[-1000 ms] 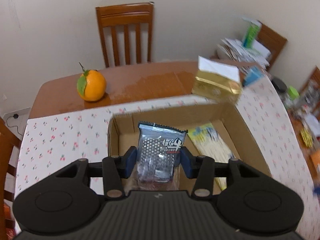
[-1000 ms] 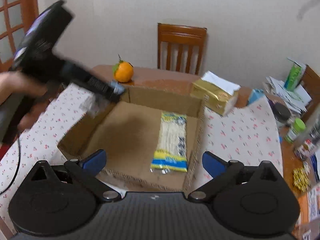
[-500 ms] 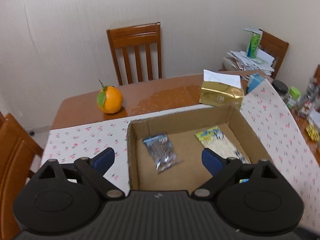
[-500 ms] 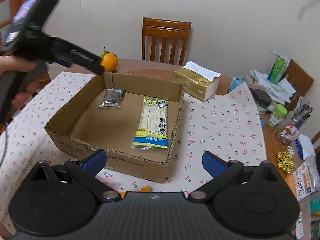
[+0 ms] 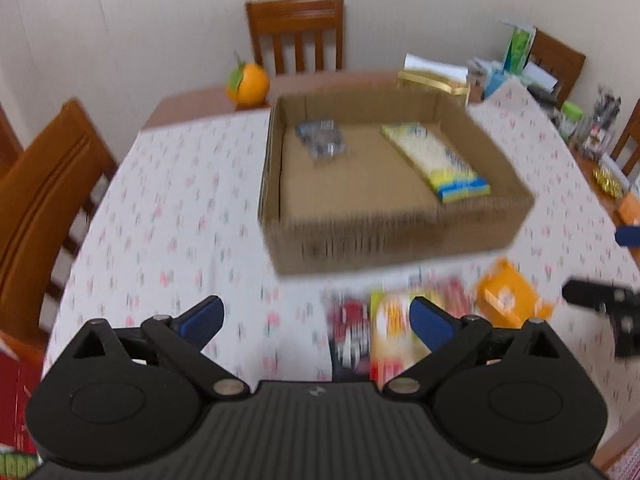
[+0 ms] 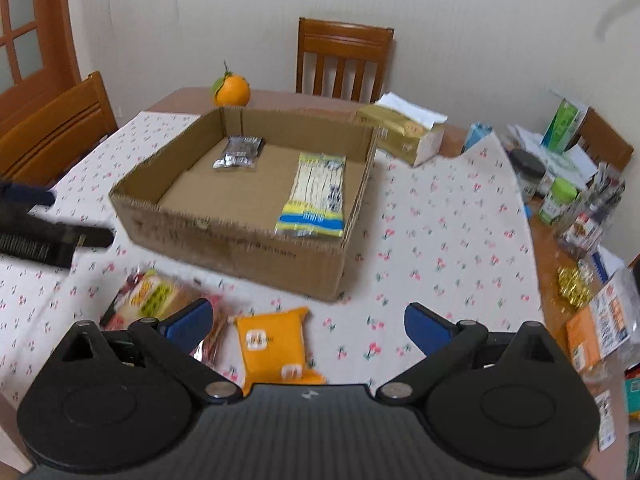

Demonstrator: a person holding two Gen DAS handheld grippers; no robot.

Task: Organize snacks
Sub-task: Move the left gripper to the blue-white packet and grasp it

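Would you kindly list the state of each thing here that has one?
Brown cardboard box: open-topped, holding two packets.
Silver foil packet: lying flat in box.
Yellow-and-blue noodle packet: lying flat in box.
Orange snack packet: outside box, on tablecloth.
Left gripper: just opened, empty.
Right gripper: open, empty.
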